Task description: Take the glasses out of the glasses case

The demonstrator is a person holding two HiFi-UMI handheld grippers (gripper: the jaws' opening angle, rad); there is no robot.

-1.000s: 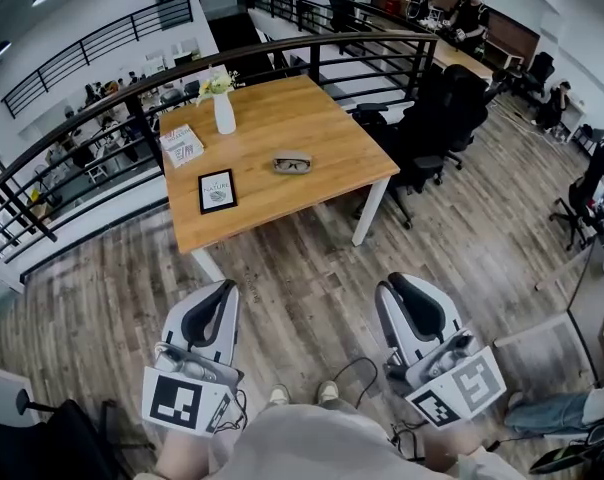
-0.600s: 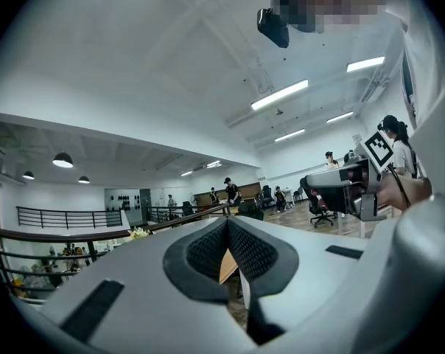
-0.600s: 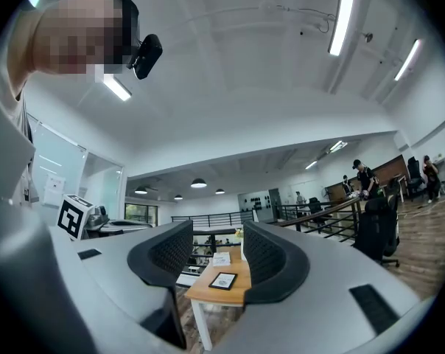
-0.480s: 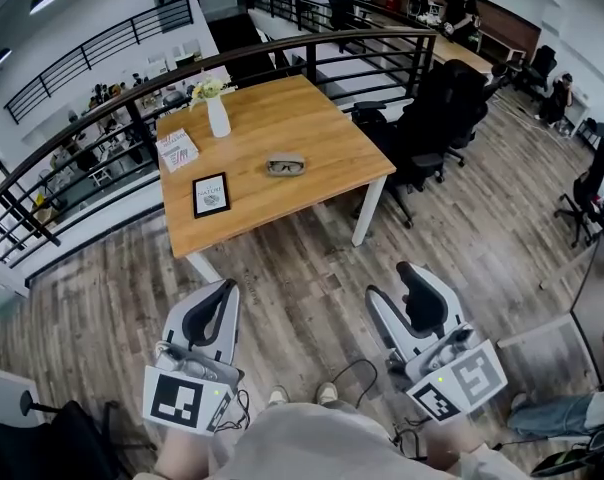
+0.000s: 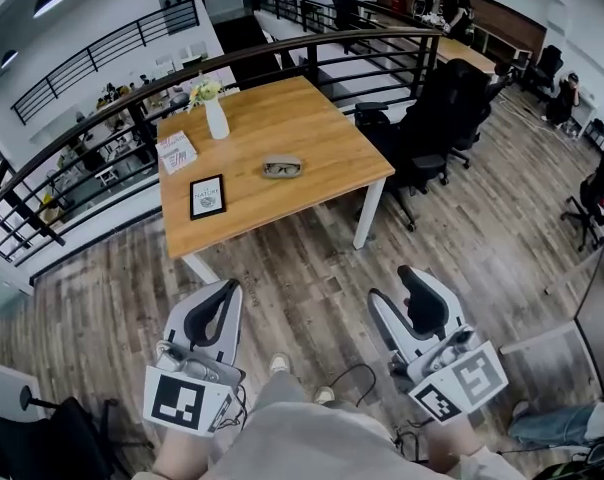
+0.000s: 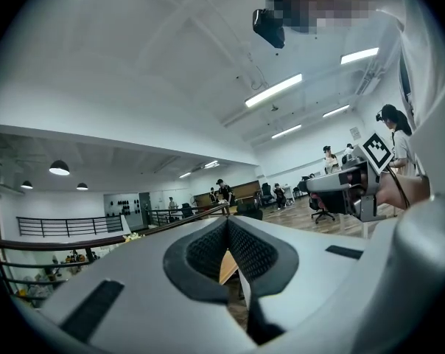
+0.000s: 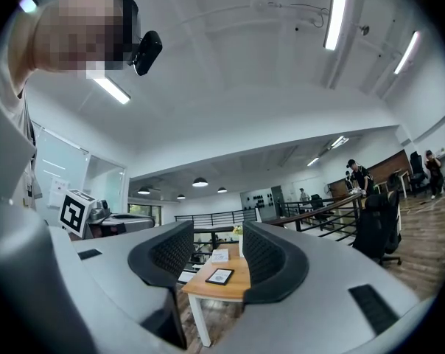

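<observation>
a grey-brown plank floor (image 5: 312,268) runs under a pale wooden tabletop (image 5: 322,143) on white legs (image 5: 367,218), which carries a white vase of flowers (image 5: 215,116), a book (image 5: 176,151) and a black-framed picture (image 5: 207,196). a curved black railing (image 5: 282,51) passes behind it, with a lower level beyond. black office chairs (image 5: 437,108) stand at its right. the wall (image 6: 303,150) and ceiling (image 6: 171,50) are white; strip lights (image 6: 274,90) and round pendant lamps (image 7: 200,182) are lit
</observation>
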